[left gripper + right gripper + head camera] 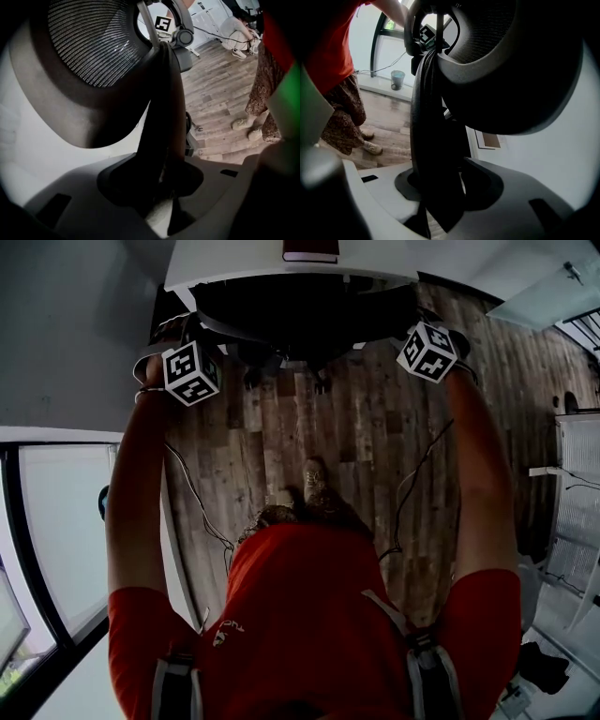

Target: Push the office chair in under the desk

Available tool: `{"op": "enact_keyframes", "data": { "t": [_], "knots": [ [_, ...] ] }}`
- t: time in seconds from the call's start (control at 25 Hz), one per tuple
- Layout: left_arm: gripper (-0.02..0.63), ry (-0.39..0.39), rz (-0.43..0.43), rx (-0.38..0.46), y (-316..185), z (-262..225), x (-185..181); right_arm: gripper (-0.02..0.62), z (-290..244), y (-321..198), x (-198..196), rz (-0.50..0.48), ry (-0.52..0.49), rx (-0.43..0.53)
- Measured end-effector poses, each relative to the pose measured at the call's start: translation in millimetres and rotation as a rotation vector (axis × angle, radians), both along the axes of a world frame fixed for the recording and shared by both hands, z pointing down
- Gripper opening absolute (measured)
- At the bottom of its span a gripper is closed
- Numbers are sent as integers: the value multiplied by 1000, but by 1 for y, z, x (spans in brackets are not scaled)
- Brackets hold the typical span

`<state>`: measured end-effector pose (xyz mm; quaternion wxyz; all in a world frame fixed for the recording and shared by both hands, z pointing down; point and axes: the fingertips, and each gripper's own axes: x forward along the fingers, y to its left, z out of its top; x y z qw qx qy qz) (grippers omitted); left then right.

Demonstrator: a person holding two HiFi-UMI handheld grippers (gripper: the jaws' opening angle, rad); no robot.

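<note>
Head view: office chair (300,315) partly under the desk (234,263); left tongs (164,185) and right tongs (440,187) each pinch its back edge.

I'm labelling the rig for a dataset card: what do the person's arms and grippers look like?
Short red sleeves. The left gripper and right gripper each carry a white cube with black square markers, have pale grey shells, and trail a thin dark cable.

Head view: a red short-sleeved shirt (309,615) fills 6 o'clock, crossed by 2 grey shoulder straps (173,685). Below it are patterned brown legwear (342,117) and pale shoes (314,479). Black-and-white marker cubes (192,373) show at 11 and 1 o'clock, thin dark cables (199,507) trailing.
</note>
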<state>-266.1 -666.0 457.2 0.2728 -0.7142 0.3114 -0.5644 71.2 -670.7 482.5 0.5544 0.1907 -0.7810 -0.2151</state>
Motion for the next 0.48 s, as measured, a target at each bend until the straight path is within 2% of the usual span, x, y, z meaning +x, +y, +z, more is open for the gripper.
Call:
{"op": "enact_keyframes", "data": {
  "t": [0.48],
  "knots": [
    [154,-6,-44,-4,-76,3,4,179,2,-88,5,-32,0,3]
  ]
}}
